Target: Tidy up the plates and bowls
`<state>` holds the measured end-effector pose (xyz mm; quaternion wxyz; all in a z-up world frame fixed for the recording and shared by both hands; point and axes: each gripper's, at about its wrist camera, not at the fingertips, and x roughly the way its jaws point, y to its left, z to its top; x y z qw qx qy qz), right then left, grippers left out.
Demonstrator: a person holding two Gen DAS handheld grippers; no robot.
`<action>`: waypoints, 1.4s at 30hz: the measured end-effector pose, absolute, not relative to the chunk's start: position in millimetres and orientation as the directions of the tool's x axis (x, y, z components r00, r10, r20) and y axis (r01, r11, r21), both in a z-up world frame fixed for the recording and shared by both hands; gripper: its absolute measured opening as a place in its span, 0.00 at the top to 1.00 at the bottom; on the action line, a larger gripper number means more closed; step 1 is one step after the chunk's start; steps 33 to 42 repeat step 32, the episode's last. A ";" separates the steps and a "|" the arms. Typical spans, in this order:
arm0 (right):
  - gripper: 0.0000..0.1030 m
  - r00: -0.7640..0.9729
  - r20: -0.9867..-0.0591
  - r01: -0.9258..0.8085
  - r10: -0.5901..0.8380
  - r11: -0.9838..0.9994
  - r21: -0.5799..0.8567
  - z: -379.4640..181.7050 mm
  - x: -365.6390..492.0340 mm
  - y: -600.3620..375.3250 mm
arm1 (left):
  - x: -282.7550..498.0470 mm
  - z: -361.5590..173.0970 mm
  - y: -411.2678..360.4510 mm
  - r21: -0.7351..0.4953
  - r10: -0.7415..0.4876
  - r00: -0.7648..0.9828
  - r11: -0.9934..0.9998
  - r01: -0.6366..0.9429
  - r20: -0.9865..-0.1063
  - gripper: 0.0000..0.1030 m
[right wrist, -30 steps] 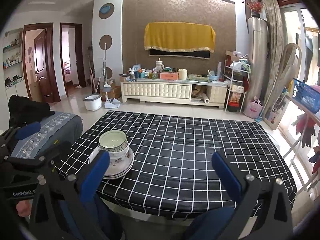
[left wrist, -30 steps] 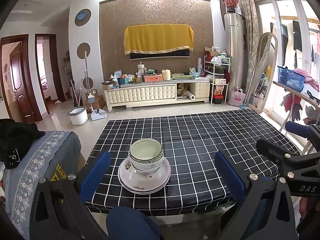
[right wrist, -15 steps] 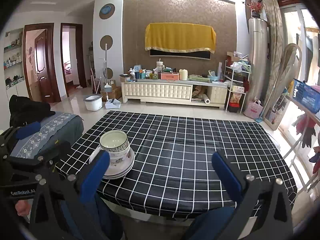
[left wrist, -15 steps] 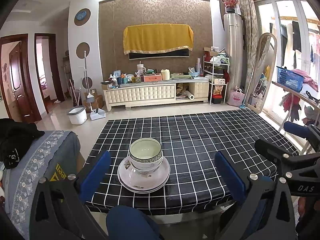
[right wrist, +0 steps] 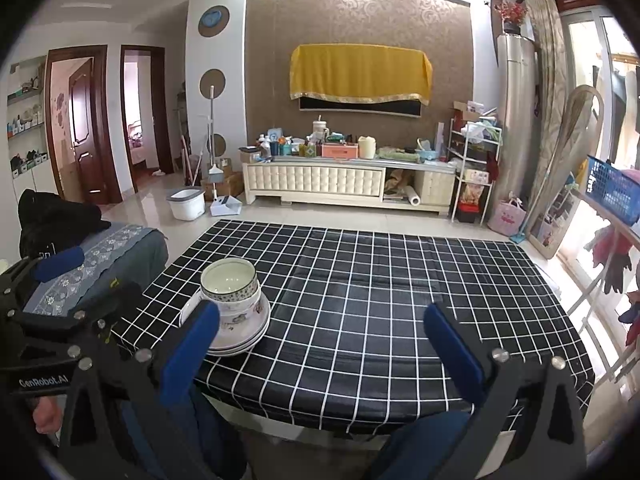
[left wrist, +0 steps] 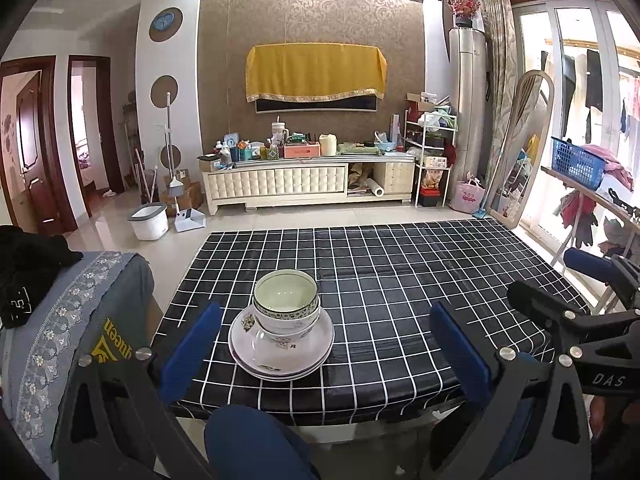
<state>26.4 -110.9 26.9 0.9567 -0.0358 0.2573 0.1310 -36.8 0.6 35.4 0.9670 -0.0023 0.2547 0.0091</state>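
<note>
Stacked bowls (left wrist: 286, 304) with a green-patterned rim sit nested on a stack of white plates (left wrist: 280, 354) near the front left of the black checked table (left wrist: 400, 280). The bowls (right wrist: 230, 286) and plates (right wrist: 240, 336) also show in the right wrist view. My left gripper (left wrist: 324, 344) is open and empty, held back from the table's front edge with the stack between its blue fingers. My right gripper (right wrist: 322, 346) is open and empty, to the right of the stack.
A grey-covered chair (left wrist: 68, 320) with a black garment stands left of the table. A TV cabinet (left wrist: 308, 180) with clutter lines the far wall. A rack with a blue basket (left wrist: 578, 162) is on the right. A knee (left wrist: 248, 440) is below the table edge.
Both grippers stay open and nearly still; the views shift only slightly. The stack has not moved.
</note>
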 end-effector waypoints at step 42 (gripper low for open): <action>0.00 0.826 -0.518 -0.256 0.222 0.967 0.006 24.5 24.5 -117.1 | -41.0 37.0 -5.1 0.002 0.007 0.865 1.000 -0.007 -0.502 0.00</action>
